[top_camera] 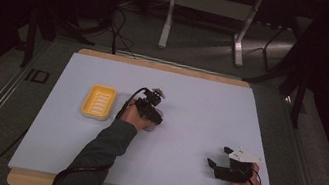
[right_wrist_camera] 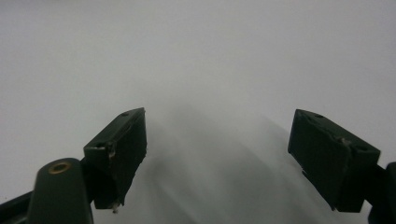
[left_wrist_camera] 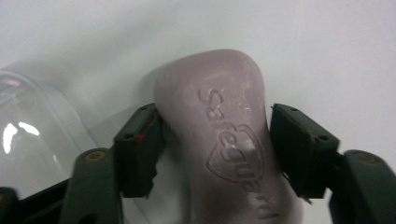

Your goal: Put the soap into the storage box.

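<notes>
Pale lilac sheet (top_camera: 187, 126): covers the wooden table; smooth and bare, so anything dropped on it would likely skid rather than stop.
Yellow soap dish (top_camera: 99, 102): lies left of the left hand, near but apart from it; its ribbed well is shallow, and a bar set down off-centre could tip over the rim.
Left gripper (left_wrist_camera: 212, 140): jaws closed in on the soap bar, one pad at each long side, in the middle of the sheet.
Soap bar (left_wrist_camera: 224, 140): pinkish, rounded, stamped with a brand mark, lying on the sheet between the pads; the waisted, slick sides could let it squirt forward or twist if the squeeze is uneven.
Clear plastic piece (left_wrist_camera: 37, 140): just beside the left jaw; a sideways sweep could knock it.
Right gripper (right_wrist_camera: 219, 158): jaws wide apart, holding nothing, low over the sheet near the right front corner; too far off to catch a slip.
</notes>
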A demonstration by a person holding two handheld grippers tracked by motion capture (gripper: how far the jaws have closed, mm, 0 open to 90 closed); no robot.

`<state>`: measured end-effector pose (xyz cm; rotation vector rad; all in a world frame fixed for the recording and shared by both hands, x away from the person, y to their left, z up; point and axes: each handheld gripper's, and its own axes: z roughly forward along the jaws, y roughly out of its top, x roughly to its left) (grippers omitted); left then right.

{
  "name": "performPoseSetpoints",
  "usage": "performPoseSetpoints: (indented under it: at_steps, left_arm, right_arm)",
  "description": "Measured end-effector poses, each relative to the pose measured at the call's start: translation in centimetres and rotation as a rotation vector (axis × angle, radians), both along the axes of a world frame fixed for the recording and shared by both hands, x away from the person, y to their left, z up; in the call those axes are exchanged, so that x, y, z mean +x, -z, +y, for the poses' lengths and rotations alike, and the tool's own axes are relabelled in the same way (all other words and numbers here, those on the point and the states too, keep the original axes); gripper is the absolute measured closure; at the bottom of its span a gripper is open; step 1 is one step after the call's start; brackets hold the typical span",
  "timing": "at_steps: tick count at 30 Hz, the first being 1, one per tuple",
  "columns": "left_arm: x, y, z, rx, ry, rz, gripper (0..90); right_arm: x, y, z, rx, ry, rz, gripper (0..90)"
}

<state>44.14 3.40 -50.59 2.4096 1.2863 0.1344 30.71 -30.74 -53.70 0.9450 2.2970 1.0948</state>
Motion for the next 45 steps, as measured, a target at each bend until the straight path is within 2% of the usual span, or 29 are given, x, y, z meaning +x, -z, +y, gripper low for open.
performPoseSetpoints:
  at_steps: [3, 10, 15, 16, 18, 31, 39, 45]
  left_arm:
    - [-0.1, -0.1, -0.2, 0.011, 0.022, 0.009, 45.0]
    - [-0.1, -0.2, -0.6, 0.051, 0.054, 0.015, 47.4]
    - [0.2, -0.3, -1.2, 0.110, 0.101, 0.030, 47.0]
    - [0.2, -0.3, -1.2, 0.110, 0.101, 0.030, 46.8]
    - [0.2, -0.4, -1.6, 0.147, 0.117, 0.029, 46.8]
    - [0.5, -0.5, -2.3, 0.192, 0.146, 0.048, 49.2]
    - [0.4, -0.7, -2.4, 0.200, 0.177, 0.059, 49.6]
    - [0.2, -1.0, -2.5, 0.189, 0.182, 0.055, 49.7]
  right_arm:
    - [0.0, 0.0, 0.0, 0.000, 0.000, 0.000, 19.1]
    - [0.0, 0.0, 0.0, -0.001, 0.000, 0.000, 19.1]
    - [0.0, 0.0, 0.0, -0.005, -0.002, 0.000, 19.1]
    - [0.0, 0.0, 0.0, -0.005, -0.003, 0.000, 19.1]
    - [0.0, 0.0, 0.0, -0.007, -0.004, 0.000, 19.0]
    - [0.0, 0.0, 0.1, -0.011, -0.005, 0.000, 19.1]
    - [0.1, 0.0, 0.1, -0.009, -0.006, 0.000, 19.0]
    - [0.0, 0.0, 0.1, -0.009, -0.006, -0.001, 19.0]
